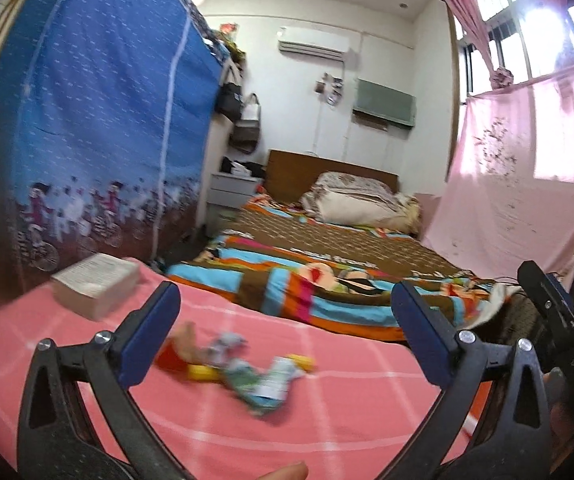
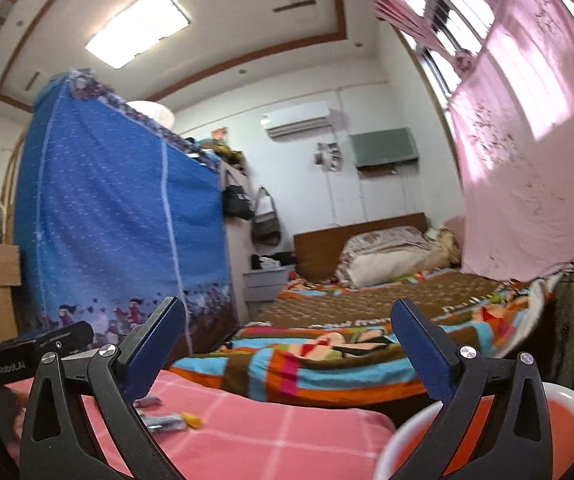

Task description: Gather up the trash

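Observation:
Several crumpled wrappers (image 1: 247,372) in green, white, yellow and red lie on the pink checked cloth (image 1: 327,420), between and just beyond my left gripper's fingers. My left gripper (image 1: 283,332) is open and empty above the cloth. My right gripper (image 2: 287,344) is open and empty, raised above the same pink cloth (image 2: 287,432). The wrappers also show in the right wrist view (image 2: 167,420) by the left finger. A white bin with an orange-red inside (image 2: 487,432) sits low at the right, under the right finger.
A thick white book (image 1: 95,284) lies on the cloth's far left. A bed with a striped blanket (image 1: 327,272) lies beyond. A blue fabric wardrobe (image 1: 99,120) stands left, a pink curtain (image 1: 527,180) right. The other gripper's body (image 1: 559,320) shows at the right edge.

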### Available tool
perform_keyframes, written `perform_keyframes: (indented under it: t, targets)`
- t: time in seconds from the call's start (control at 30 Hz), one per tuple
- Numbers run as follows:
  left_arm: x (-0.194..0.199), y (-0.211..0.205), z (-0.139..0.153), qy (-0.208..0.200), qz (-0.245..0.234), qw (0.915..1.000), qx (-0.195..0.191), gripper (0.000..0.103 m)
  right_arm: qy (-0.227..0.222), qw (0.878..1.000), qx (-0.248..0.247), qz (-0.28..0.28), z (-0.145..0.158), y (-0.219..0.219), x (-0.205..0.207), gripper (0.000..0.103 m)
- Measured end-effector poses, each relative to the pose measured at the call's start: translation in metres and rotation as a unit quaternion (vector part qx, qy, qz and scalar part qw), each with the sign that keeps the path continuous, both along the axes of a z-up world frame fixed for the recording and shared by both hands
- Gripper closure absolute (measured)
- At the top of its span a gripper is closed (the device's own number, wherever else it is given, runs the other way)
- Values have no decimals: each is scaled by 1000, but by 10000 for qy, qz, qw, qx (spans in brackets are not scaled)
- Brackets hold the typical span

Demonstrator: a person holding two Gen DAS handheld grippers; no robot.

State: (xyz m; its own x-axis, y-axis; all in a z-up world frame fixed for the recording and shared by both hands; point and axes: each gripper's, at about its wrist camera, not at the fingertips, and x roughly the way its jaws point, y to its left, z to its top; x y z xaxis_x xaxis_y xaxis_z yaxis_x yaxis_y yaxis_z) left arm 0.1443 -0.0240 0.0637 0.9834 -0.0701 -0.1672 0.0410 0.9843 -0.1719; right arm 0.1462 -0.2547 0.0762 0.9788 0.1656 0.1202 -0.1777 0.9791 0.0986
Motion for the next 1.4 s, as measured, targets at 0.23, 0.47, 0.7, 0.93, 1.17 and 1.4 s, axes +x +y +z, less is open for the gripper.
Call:
perform_keyframes:
  t: [0.23, 0.47, 0.7, 0.93, 1.17, 1.4]
  targets:
    - [-1, 53, -12, -57, 367, 9993, -3, 0, 7, 9990, -343, 292, -9, 41, 12, 0]
    - [10, 75, -23, 197, 436, 9987, -159, 0, 299, 9960, -690, 480, -21, 63, 29, 0]
    - [32, 71, -39, 858, 263, 9959, 87, 0, 995, 9891, -831, 699, -31, 72, 57, 0]
    - [59, 56, -61, 1838, -201, 9820, 393, 24, 1941, 9711, -1053, 909, -45, 86, 93, 18]
    - [81, 51, -78, 2579, -569, 9643, 208, 50, 2842, 9417, -1331, 1215, -64, 100, 122, 51]
    - [95, 48, -85, 2942, -635, 9536, 56, 56, 3379, 9154, -1606, 1484, -79, 115, 136, 69]
